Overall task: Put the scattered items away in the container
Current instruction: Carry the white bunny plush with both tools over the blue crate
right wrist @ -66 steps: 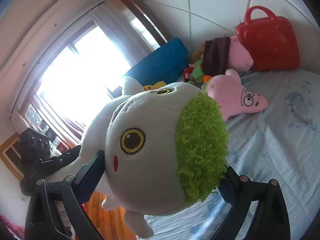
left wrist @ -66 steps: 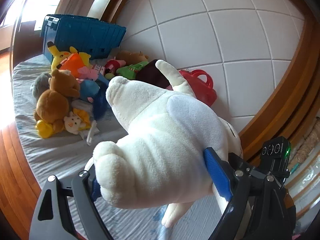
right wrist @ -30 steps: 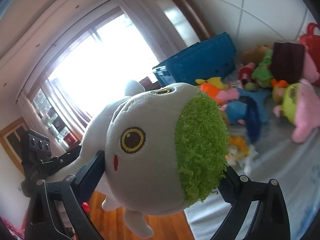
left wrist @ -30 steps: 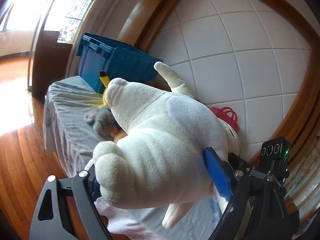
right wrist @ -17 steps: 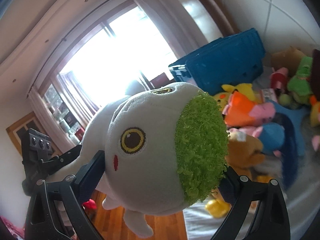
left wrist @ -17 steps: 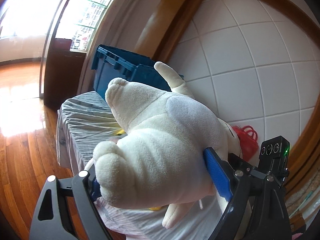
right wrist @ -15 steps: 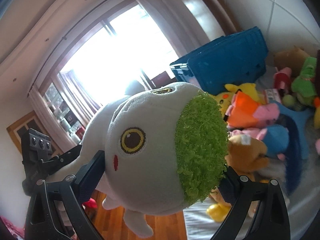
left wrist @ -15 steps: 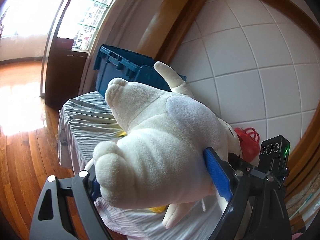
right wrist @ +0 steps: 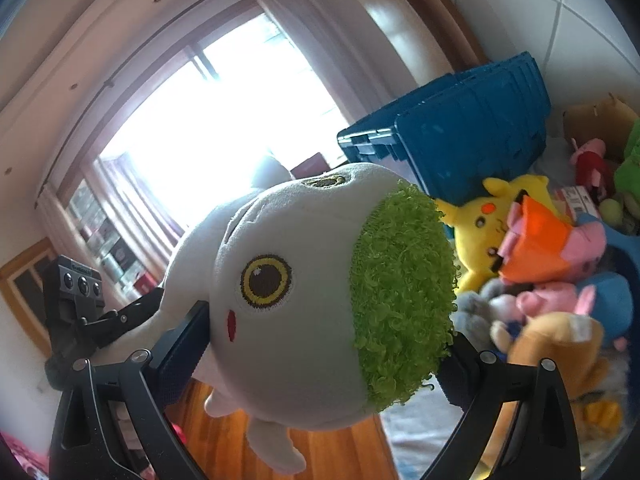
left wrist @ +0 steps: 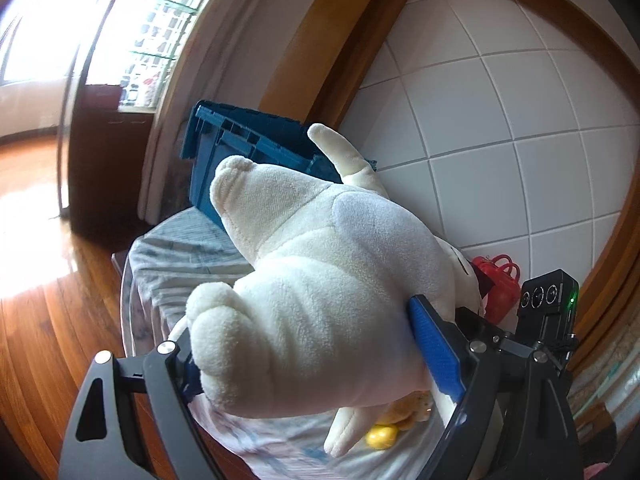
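Both grippers loaded, one soft toy each, blue crate ahead.

L gripper (left wrist: 316,364): fingers clamped on cream plush (left wrist: 320,280), held above the sheet-covered tabletop (left wrist: 180,256); blue crate (left wrist: 248,148) stands behind it by the tiled wall, red bag (left wrist: 500,284) to the right. R gripper (right wrist: 320,356): fingers clamped on grey plush w/ green curly patch (right wrist: 304,300), held in the air. Crate in this view (right wrist: 460,136) sits beyond a heap incl. yellow plush (right wrist: 492,224), brown plush (right wrist: 552,344); heap partly blurred, prob. more toys underneath.
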`<state>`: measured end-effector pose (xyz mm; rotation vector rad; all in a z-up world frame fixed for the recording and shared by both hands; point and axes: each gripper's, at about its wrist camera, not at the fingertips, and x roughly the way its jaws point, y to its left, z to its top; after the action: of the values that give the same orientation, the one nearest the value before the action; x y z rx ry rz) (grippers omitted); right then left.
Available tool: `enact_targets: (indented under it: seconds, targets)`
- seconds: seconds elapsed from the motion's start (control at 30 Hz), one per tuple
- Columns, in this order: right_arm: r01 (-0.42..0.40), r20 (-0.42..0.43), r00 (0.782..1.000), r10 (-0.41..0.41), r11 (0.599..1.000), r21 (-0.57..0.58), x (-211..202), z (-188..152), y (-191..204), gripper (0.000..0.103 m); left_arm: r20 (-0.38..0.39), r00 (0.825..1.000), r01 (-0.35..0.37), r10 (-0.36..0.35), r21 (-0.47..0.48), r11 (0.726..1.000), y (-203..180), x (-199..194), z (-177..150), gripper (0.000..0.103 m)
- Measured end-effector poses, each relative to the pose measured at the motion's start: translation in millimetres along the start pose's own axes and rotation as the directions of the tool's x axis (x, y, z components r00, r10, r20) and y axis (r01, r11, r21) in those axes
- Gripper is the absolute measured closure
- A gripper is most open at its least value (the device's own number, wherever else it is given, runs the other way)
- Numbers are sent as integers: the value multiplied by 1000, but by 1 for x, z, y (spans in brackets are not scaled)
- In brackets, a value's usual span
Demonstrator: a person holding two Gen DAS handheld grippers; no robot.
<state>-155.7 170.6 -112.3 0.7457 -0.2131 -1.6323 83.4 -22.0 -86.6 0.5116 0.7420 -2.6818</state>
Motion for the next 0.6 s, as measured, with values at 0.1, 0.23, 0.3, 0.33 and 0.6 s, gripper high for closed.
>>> enact_targets:
  seconds: [0.1,0.23,0.3,0.33,0.6]
  targets:
    - [28,26,999,-28,1000,12,23,4,19,4,-20,999,31,-31,19,999,30,-1,21,16]
    - [59,51,997,-60,998,28,54,4,41,4,-31,998,63,-62,47,997,61,1,44,16]
    - [73,53,996,-75,997,34,67,8,48,4,-37,996,80,-78,49,996,76,8,54,16]
    - [81,53,995,-83,996,35,74,11,50,4,-38,995,89,-87,48,995,82,11,58,16]
    - [124,89,988,-125,992,17,122,53,44,4,-21,989,147,-146,96,984,115,62,117,16]
